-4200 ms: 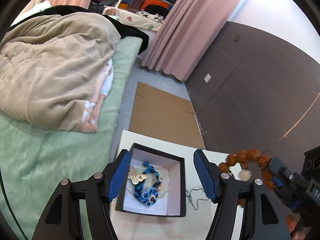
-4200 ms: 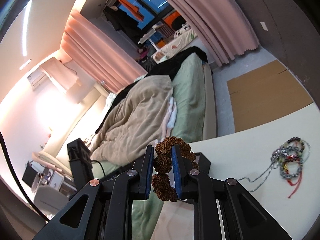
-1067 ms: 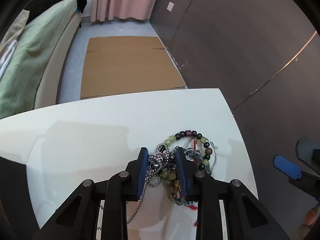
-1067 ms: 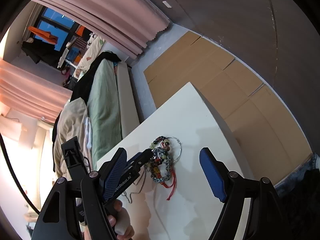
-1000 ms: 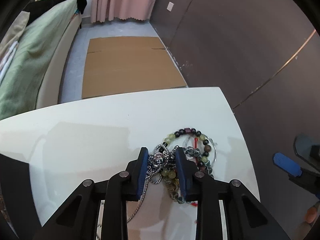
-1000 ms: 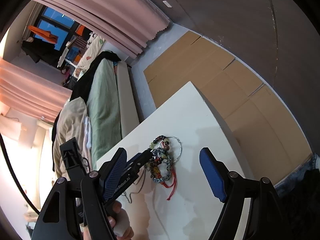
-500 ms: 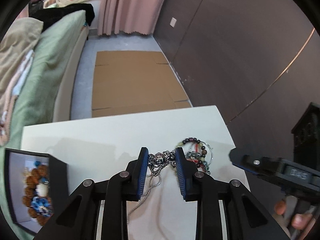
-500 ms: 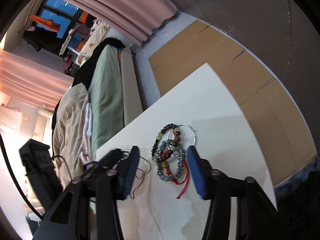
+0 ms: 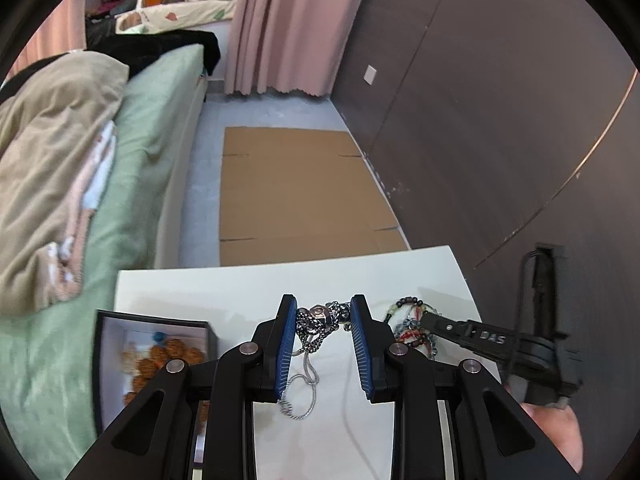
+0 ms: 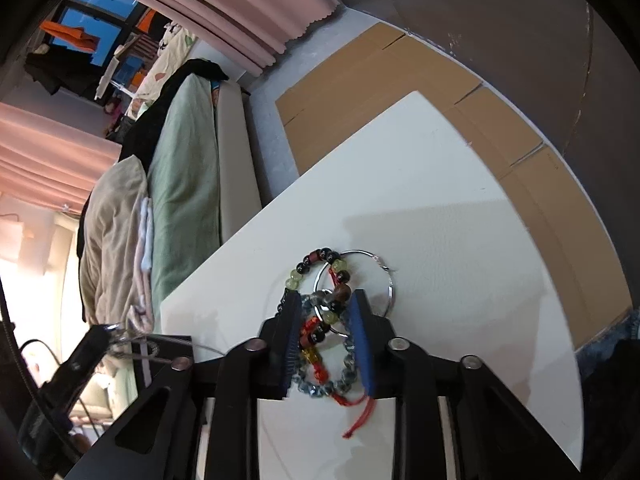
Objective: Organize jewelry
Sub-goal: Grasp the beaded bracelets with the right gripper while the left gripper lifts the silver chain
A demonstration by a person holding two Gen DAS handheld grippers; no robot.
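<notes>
**Two grips on a tangle of jewelry**

The left gripper (image 9: 323, 320) has its fingers (image 9: 286, 344) clamped on the beaded knot of a silver chain necklace (image 9: 316, 322), whose loose loops hang down between the fingers toward the tabletop (image 9: 248, 288). Holding it by the bunched part looks like a way to keep the long chain from slipping free while it is carried.

The right gripper (image 10: 326, 320) is closing: its fingers (image 10: 291, 332) straddle a heap of bead bracelets (image 10: 320, 332) that lies on the tabletop, and the pads stand just beside the beads on either side. Whether they press yet cannot be told. A thin metal hoop (image 10: 390, 280) and a red cord (image 10: 358, 420) belong to the same heap, so a grip across its middle would probably take several pieces at once, and the hoop, mostly outside the fingers, may stay behind.

The heap sits near the right edge of the tabletop, to the right of the held necklace. At the near left stands an open black box (image 9: 100, 360) with brown and blue beaded pieces already inside; it is the likely place for both loads. Beyond the tabletop's far edge lie flat cardboard (image 9: 296, 192) on the floor and a bed (image 9: 132, 168) to the left.
</notes>
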